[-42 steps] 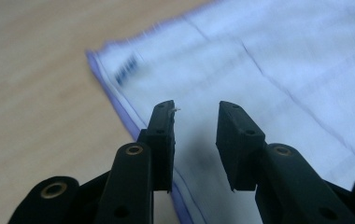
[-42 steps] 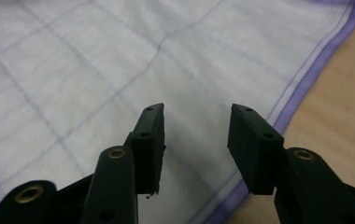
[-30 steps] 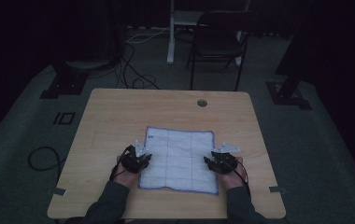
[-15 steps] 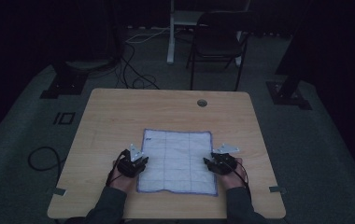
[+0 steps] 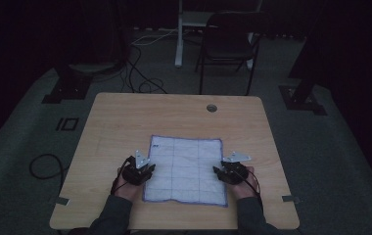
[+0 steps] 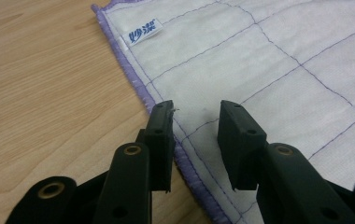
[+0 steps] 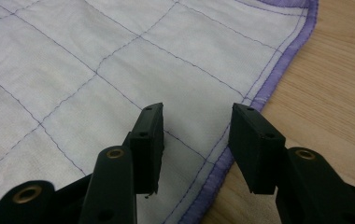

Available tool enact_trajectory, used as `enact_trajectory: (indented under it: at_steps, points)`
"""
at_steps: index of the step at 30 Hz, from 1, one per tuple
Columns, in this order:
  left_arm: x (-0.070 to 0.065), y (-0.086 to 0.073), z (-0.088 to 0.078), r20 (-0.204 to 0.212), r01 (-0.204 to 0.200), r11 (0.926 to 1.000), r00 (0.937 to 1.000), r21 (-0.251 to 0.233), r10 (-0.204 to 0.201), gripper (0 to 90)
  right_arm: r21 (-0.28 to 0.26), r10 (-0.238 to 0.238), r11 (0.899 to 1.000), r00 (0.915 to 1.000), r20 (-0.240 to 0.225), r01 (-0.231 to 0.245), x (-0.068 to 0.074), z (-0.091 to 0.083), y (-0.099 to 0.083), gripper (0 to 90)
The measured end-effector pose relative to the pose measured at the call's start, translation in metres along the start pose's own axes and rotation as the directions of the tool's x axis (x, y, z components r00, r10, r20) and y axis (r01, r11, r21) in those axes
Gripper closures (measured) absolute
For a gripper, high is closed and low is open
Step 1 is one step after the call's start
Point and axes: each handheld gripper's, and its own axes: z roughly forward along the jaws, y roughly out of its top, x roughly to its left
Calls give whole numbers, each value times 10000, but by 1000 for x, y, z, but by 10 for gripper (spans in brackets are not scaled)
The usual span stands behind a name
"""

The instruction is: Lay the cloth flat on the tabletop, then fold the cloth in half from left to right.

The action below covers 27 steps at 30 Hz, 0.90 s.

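Observation:
A white cloth [image 5: 184,169] with purple grid stitching and a purple hem lies flat on the near half of the wooden table [image 5: 125,122]. My left gripper [image 5: 142,169] is at the cloth's left edge. In the left gripper view its jaws [image 6: 194,116] stand apart over the hem [image 6: 138,88] and have just been opening, with nothing pinched between them. A small label [image 6: 143,32] sits near the cloth's far corner. My right gripper [image 5: 223,171] is at the cloth's right edge, open [image 7: 196,121] above the cloth [image 7: 96,60] and its hem [image 7: 278,70].
A round cable hole [image 5: 212,107] is in the table's far right part. Beyond the table stand a dark chair [image 5: 228,44] and a white post [image 5: 179,34]; cables [image 5: 140,73] trail on the floor. Stand bases [image 5: 69,88] flank the table.
My left hand has shifted slightly toward the near left. The cloth and the right gripper lie as before.

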Motion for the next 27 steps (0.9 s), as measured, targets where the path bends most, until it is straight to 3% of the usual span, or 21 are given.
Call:
enact_trajectory:
  at_steps: [13, 15, 19, 27]
  points:
    - [5, 1, 0, -115, 653, 9978, 9978, 112, -652, 522, -19, -31, 10000, 10000, -34, 31, 0, 0, 0, 555]
    - [8, 0, 0, -27, 1031, 9945, 9947, 196, -1030, 507, -20, -33, 10000, 10000, -38, 32, 0, 0, 0, 555]
    - [11, -1, -1, -11, 1413, 9896, 9900, 268, -1413, 483, -24, -38, 10000, 10000, -41, 38, -1, 0, 0, 554]
    - [8, 1, 3, 242, 1383, 9902, 9900, 171, -1387, 471, -27, -47, 10000, 10000, -36, 47, 0, 0, -1, 553]
